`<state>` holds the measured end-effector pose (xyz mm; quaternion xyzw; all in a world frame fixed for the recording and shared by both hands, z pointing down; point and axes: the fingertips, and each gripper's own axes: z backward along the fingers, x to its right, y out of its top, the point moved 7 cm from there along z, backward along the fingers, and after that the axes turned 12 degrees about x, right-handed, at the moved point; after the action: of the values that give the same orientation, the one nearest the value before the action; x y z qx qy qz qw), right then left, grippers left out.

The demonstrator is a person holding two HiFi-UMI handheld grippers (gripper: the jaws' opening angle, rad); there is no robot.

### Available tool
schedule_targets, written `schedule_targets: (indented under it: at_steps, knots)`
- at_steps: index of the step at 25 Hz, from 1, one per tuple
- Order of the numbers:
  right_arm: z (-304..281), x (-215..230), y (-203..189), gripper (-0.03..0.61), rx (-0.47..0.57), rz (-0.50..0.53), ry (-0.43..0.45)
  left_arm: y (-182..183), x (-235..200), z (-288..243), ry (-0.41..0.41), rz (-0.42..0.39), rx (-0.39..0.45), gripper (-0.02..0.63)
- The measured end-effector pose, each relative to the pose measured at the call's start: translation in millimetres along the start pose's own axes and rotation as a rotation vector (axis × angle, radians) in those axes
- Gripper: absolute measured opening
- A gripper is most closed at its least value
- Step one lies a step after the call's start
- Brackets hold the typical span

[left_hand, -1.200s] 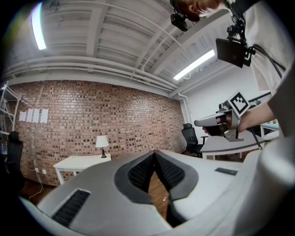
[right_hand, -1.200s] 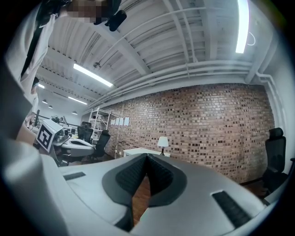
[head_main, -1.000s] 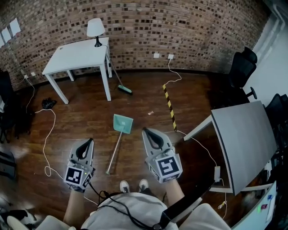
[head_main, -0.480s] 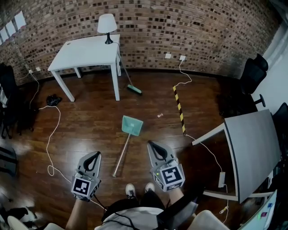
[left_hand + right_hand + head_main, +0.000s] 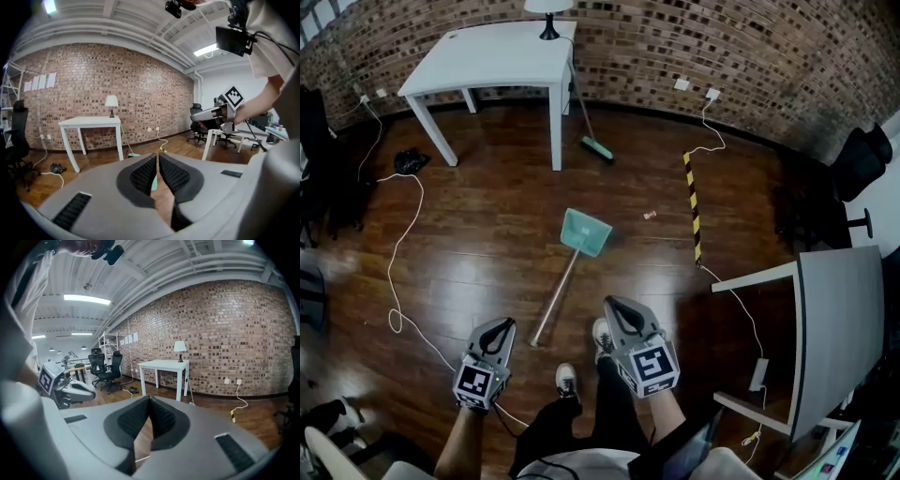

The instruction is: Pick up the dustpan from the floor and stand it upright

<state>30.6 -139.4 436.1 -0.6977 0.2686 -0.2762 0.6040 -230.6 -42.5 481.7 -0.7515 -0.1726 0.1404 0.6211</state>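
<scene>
The teal dustpan (image 5: 585,232) lies flat on the wooden floor. Its long pale handle (image 5: 555,302) runs down-left toward me. My left gripper (image 5: 500,323) hovers just left of the handle's near end, apart from it. Its jaws have just been opening and stand a crack apart with nothing between them (image 5: 157,158). A teal sliver of the dustpan (image 5: 153,184) shows through that gap. My right gripper (image 5: 612,303) is on the handle's right, short of the pan, with its tips together and nothing held (image 5: 149,398).
A broom (image 5: 598,148) leans on the white table (image 5: 487,56) by the brick wall. A yellow-black strip (image 5: 692,206) and a white cable (image 5: 403,244) lie on the floor. A grey table (image 5: 839,319) stands at the right. My shoes (image 5: 567,380) are near the handle's end.
Both grippers have sunk lower toward the floor, and the view has tipped further down over the dustpan. The dustpan itself lies where it was.
</scene>
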Motion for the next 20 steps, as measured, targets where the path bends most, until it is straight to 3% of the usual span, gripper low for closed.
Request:
schedule_targets:
  at_steps: [3, 7, 11, 15, 20]
  knots:
    - [-28.2, 3.8, -40.8, -0.012, -0.042, -0.017, 0.04, -54.3, -15.0, -16.8, 0.049, 0.05, -0.067, 0.04]
    - [-64.7, 15.4, -103.0, -0.012, -0.084, -0.039, 0.103, -136.4, -28.9, -46.0, 0.054, 0.095, -0.132, 0.073]
    - [-80.8, 27.9, -183.2, -0.012, -0.124, -0.064, 0.143, -248.2, -34.3, -54.1, 0.044, 0.156, -0.228, 0.126]
    - [-81.9, 32.2, -264.3, -0.012, -0.251, -0.082, 0.18, -363.4, -18.4, -34.0, 0.047, 0.248, -0.38, 0.155]
    - [-88.2, 20.1, -355.5, -0.012, -0.321, -0.093, 0.203, -480.8, -15.2, -20.7, 0.055, 0.287, -0.448, 0.158]
